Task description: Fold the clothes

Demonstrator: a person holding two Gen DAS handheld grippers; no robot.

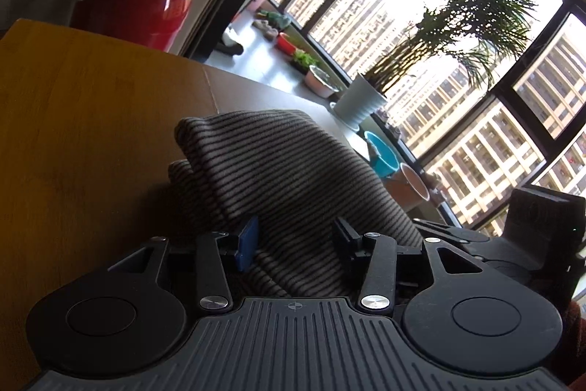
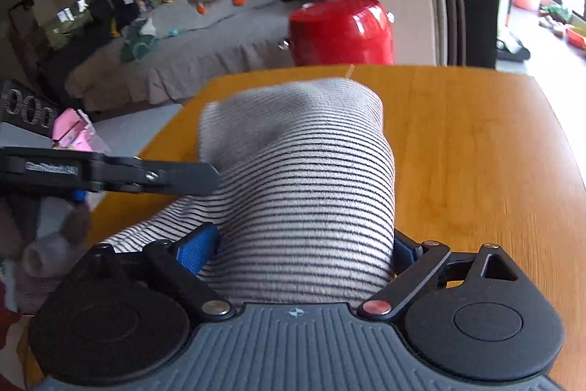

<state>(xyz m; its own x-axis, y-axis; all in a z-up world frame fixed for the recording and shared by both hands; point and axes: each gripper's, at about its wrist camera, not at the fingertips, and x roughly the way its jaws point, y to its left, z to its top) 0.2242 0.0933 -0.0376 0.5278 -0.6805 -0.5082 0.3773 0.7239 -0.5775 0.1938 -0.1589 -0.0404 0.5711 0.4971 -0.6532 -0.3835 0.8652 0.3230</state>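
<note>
A grey garment with thin dark stripes [image 1: 285, 171] lies bunched and partly rolled on the wooden table [image 1: 91, 134]. In the left wrist view my left gripper [image 1: 296, 229] is shut on a thick fold of it, and the cloth fills the narrow gap between the fingers. In the right wrist view the same striped garment [image 2: 311, 178] forms a fat roll on the table [image 2: 476, 152]. My right gripper [image 2: 302, 240] stands wide open around the near end of the roll, one blue pad [image 2: 197, 248] at each side. A finger of the left gripper [image 2: 183, 175] reaches in from the left over the cloth.
A red round tub [image 2: 340, 32] stands just beyond the table's far edge, and a sofa [image 2: 183, 61] with plush toys behind it. A potted palm [image 1: 360, 101], bowls and tall windows lie past the table in the left wrist view. Bare wood shows right of the roll.
</note>
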